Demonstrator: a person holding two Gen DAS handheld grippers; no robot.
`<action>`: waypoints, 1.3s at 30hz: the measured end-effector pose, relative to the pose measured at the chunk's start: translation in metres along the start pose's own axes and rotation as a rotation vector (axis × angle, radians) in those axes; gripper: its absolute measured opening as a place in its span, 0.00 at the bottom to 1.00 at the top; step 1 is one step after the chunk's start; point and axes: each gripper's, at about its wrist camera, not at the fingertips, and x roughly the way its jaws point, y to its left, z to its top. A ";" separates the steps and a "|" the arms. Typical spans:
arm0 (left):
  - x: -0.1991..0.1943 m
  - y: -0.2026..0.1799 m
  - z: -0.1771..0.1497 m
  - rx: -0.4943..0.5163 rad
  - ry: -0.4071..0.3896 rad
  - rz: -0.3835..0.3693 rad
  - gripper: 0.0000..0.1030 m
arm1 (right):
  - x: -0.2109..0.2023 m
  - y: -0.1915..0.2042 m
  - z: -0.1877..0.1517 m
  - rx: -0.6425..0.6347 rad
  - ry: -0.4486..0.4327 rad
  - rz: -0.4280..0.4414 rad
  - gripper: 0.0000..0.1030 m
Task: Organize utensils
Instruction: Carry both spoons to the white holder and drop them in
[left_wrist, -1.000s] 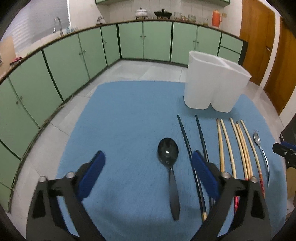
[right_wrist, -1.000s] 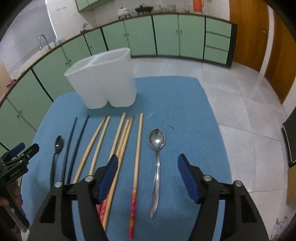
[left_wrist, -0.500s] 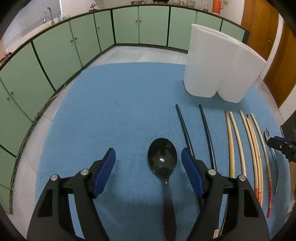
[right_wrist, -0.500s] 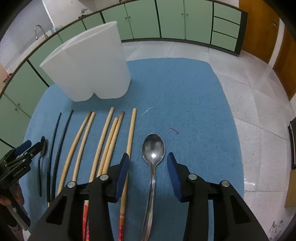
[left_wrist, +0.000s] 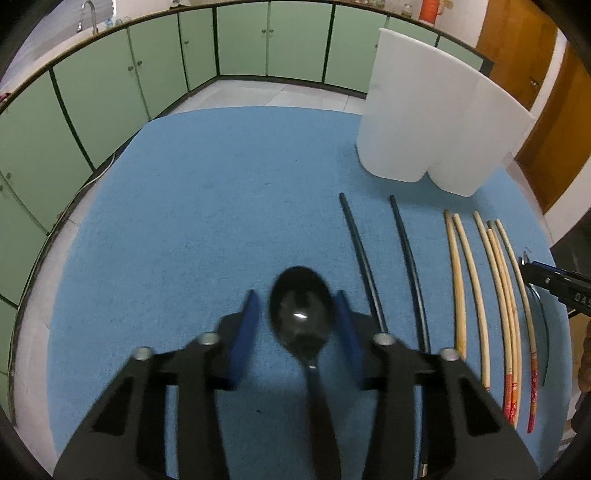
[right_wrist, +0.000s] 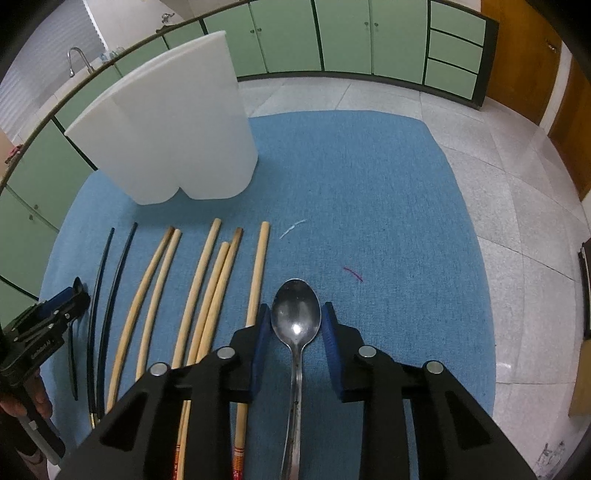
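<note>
Black spoon (left_wrist: 300, 314), glossy, silver spoon (right_wrist: 295, 319)

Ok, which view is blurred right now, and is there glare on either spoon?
Left wrist view: motion blur smears the glossy black plastic spoon and the left hand-held gripper. Right wrist view: sharp, with a bright glare spot on the shiny metal spoon.
</note>
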 end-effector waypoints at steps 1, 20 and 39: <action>0.000 -0.001 0.000 0.002 0.000 -0.005 0.33 | 0.000 -0.001 0.000 0.004 -0.004 0.002 0.27; -0.097 -0.014 -0.009 0.024 -0.460 -0.101 0.33 | -0.108 0.007 -0.001 -0.033 -0.379 0.094 0.27; -0.134 -0.079 0.131 0.073 -0.771 -0.219 0.33 | -0.175 0.034 0.111 -0.091 -0.626 0.184 0.27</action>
